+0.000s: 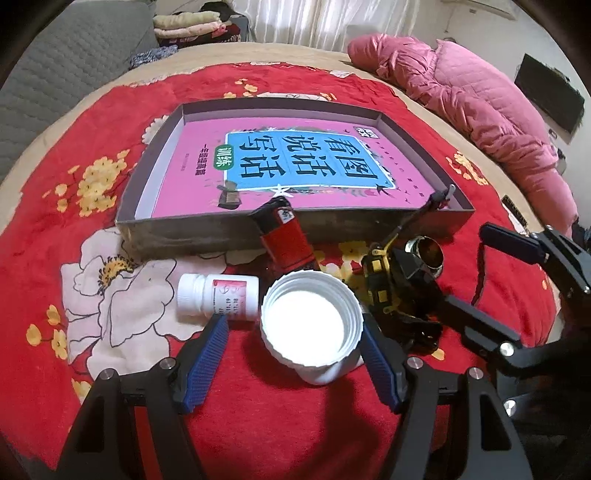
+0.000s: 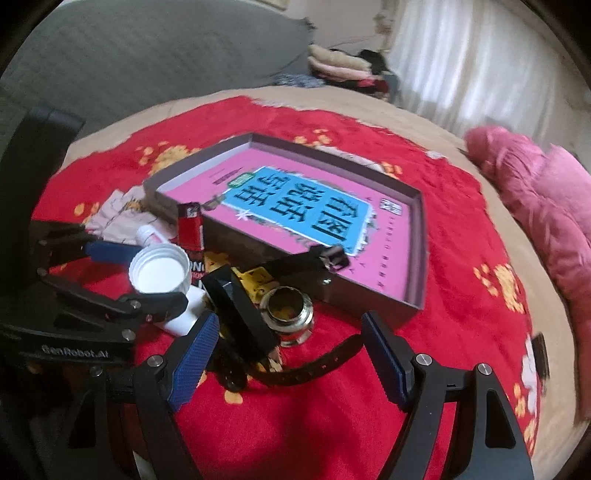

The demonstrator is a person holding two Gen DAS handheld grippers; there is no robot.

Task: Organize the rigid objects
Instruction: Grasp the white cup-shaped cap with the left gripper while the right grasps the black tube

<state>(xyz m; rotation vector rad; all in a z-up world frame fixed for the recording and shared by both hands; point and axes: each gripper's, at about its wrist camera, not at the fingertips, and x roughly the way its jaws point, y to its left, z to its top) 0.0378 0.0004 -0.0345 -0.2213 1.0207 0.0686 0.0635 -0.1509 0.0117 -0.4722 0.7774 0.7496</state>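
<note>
A white open-topped jar (image 1: 310, 325) stands on the red blanket between the blue pads of my left gripper (image 1: 295, 326), which is open around it; the right pad is almost against its side. A small white pill bottle (image 1: 218, 297) lies on its side just left of it. Behind the jar a red and black lighter-like item (image 1: 284, 236) leans on the box. My right gripper (image 2: 290, 354) is open over a black-and-yellow strapped device (image 2: 240, 314) and a metal ring fitting (image 2: 290, 314). The grey box (image 1: 184, 229) holds a pink book (image 1: 295, 158).
A red flowered blanket (image 1: 74, 147) covers the bed. A pink quilted jacket (image 1: 480, 110) lies at the right edge. Folded cloths (image 1: 188, 26) and a grey sofa (image 1: 55, 74) are behind. The device's black strap (image 2: 314, 365) curls between my right fingers.
</note>
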